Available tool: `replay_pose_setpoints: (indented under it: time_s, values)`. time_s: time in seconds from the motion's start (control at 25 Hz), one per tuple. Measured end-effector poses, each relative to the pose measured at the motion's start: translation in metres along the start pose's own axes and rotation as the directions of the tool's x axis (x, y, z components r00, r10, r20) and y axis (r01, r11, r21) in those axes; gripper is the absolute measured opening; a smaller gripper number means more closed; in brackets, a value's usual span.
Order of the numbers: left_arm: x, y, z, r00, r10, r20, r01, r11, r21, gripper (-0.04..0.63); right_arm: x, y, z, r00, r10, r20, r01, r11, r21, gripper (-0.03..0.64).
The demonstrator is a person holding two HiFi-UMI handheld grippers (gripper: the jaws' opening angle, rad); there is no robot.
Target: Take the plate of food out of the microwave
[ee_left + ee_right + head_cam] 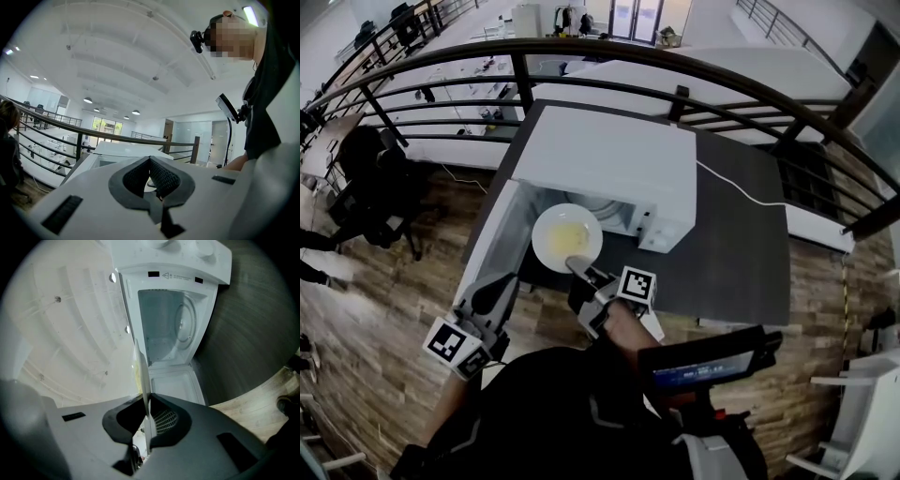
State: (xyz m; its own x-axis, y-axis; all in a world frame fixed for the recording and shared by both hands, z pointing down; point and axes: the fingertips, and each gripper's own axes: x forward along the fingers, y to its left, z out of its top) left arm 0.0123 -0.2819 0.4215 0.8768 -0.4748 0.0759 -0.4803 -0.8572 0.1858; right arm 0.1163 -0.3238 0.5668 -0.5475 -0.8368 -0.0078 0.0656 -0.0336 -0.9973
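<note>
Evidently the pull-out step is in hand: the right gripper (581,272) pinches the near rim of the plate of food (566,236), which sits ahead of its jaws, just outside the open microwave (609,164). The left gripper (502,291) hangs aside, jaws pressed together on nothing. Next, the plate likely needs carrying level to the dark tabletop (731,244).

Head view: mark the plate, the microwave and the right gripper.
plate (543,234), head view, bare white part near its left edge.
microwave (609,159), head view, middle of its top panel.
right gripper (577,266), head view, between the jaws, which are clamped on the plate's near rim.
</note>
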Motion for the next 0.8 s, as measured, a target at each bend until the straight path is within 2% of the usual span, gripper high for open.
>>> replay_pose_setpoints:
  time_s: [0.8]
  values:
    - [0.000, -0.001, 0.002, 1.000, -0.012, 0.003, 0.012, 1.000, 0.002, 0.005, 0.003, 0.013, -0.004, 1.000, 0.013, -0.020, -0.013, 1.000, -0.021, 0.023]
